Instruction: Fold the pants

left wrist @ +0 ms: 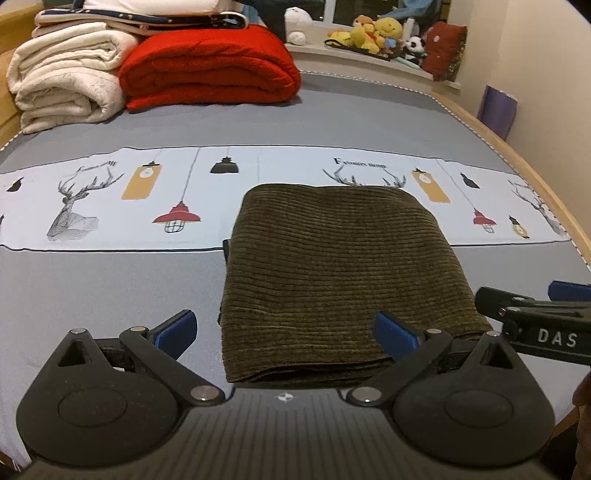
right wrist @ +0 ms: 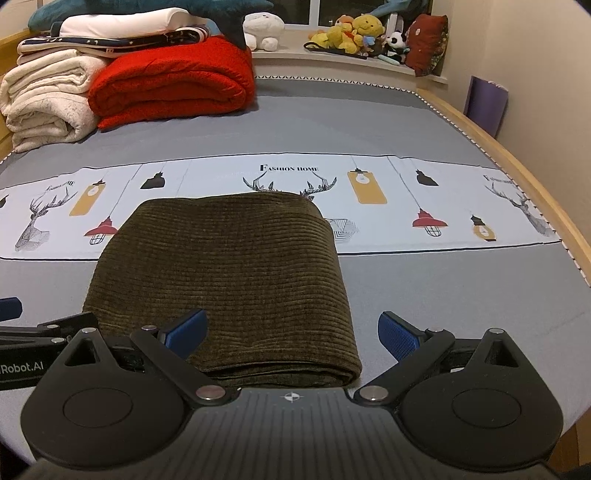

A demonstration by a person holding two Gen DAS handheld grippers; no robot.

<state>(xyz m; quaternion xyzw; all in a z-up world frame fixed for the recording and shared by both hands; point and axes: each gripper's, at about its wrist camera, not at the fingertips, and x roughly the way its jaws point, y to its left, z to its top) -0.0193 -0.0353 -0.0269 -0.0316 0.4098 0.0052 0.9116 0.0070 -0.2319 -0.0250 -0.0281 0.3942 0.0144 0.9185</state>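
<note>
Dark olive corduroy pants (left wrist: 332,273) lie folded into a thick rectangle on the bed, also seen in the right wrist view (right wrist: 229,273). My left gripper (left wrist: 286,332) hovers open at the pants' near left corner, its blue pads wide apart and holding nothing. My right gripper (right wrist: 293,334) is open over the near right corner, also holding nothing. The right gripper's tip (left wrist: 532,317) shows at the right edge of the left wrist view. The left gripper's tip (right wrist: 40,328) shows at the left edge of the right wrist view.
The grey bed sheet (left wrist: 110,295) has a white printed band of deer and lamps. A folded red blanket (left wrist: 210,66) and cream blankets (left wrist: 62,77) are stacked at the far left. Plush toys (left wrist: 373,33) fill the windowsill. A wooden bed rail (left wrist: 535,177) runs along the right.
</note>
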